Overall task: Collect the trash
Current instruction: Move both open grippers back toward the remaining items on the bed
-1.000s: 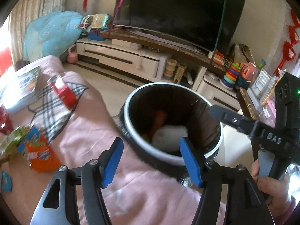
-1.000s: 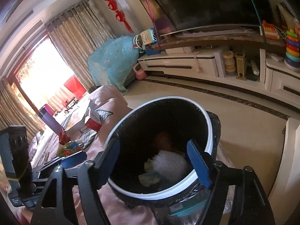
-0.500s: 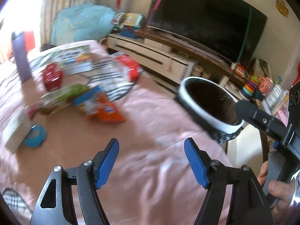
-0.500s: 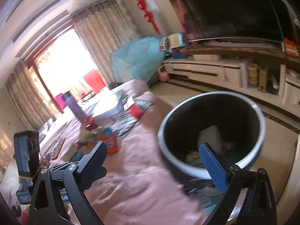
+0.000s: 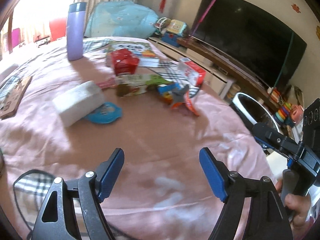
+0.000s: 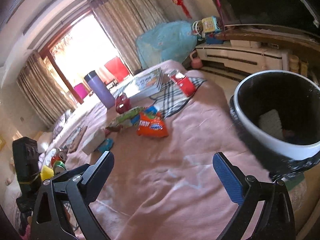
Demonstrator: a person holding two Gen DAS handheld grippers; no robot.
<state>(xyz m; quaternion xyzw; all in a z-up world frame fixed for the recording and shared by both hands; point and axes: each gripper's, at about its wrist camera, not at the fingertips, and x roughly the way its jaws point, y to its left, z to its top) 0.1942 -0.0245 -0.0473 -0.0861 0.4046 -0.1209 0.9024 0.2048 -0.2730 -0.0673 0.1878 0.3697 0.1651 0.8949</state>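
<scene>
Both tongs held released: left tongs [image 5: 161, 173], right tongs [image 6: 163, 172]. Bin [image 6: 258, 132] contents revealed only by right view.

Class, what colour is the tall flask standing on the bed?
Purple flask with a dark lid; clearest in the left wrist view.

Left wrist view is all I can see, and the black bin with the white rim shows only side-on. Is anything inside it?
Observer: Yes. The right wrist view looks into the black bin with the white rim; a white crumpled wad lies at the bottom.
Operator: Is the right hand-held gripper carrying anything?
Observer: No. The right hand-held gripper is open and empty, over the pink blanket.
Operator: Anything outside my frame?
Observer: A yellow ball-like object lies at the far left of the right wrist view; I cannot tell what it is.
</scene>
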